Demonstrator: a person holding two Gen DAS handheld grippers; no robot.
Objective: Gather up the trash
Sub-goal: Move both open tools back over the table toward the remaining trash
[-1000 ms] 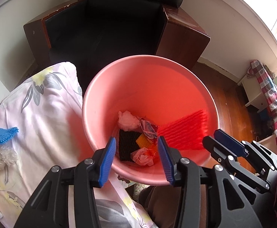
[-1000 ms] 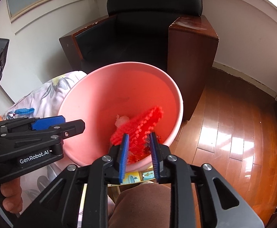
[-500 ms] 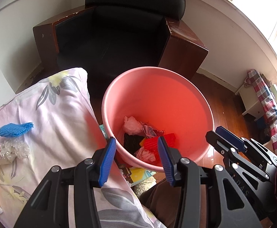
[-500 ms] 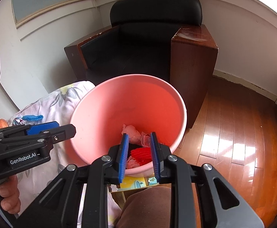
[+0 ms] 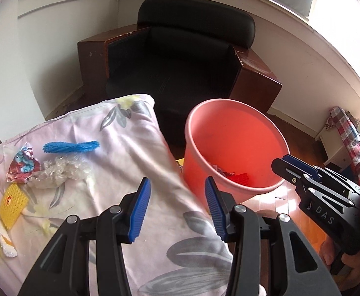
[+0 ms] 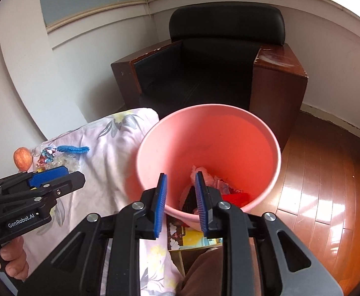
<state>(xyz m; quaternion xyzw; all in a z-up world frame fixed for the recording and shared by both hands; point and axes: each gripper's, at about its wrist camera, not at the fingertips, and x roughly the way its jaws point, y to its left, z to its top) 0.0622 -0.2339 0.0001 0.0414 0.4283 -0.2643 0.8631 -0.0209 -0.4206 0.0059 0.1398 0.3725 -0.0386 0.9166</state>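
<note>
Only in the left wrist view are yellow foam nets (image 5: 13, 203) seen at the lower left edge, cut off. The left gripper (image 5: 177, 208) is spread wide and empty over the floral sheet (image 5: 120, 153). "GenRobot.AI" is read on it in the right wrist view. The right gripper (image 6: 181, 203), narrowly parted, grips nothing above the pink bucket (image 6: 229, 128), whose trash (image 6: 214, 181) is partly hidden
</note>
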